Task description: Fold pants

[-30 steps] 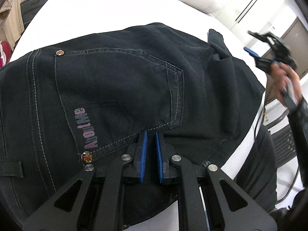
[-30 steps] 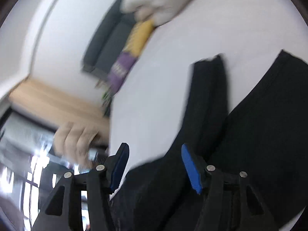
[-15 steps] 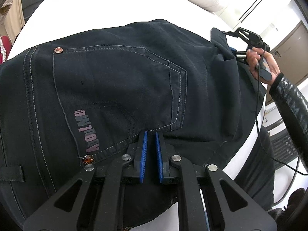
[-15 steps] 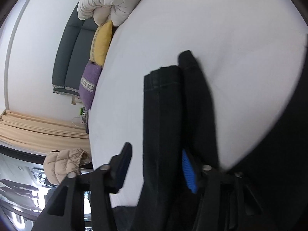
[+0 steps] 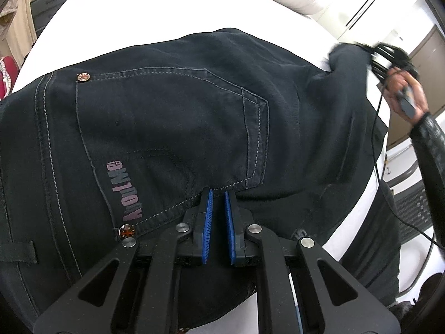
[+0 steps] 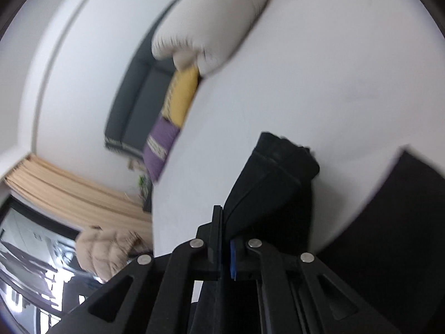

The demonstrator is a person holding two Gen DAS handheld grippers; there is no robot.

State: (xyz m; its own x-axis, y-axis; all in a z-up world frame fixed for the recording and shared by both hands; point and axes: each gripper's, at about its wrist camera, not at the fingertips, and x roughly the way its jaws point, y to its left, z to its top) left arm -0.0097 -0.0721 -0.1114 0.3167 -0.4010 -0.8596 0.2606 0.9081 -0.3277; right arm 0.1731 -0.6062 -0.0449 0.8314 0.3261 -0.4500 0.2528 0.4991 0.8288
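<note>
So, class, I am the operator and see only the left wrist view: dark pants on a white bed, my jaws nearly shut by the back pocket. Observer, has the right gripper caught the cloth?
Observer: Yes. The right gripper is shut on the pants, at the hemmed end of a leg.
Operator: Is that end lying flat?
Observer: No, it stands up off the bed.
Operator: What lies beyond it?
Observer: A white duvet, then a yellow pillow and a purple pillow, all blurred.
</note>
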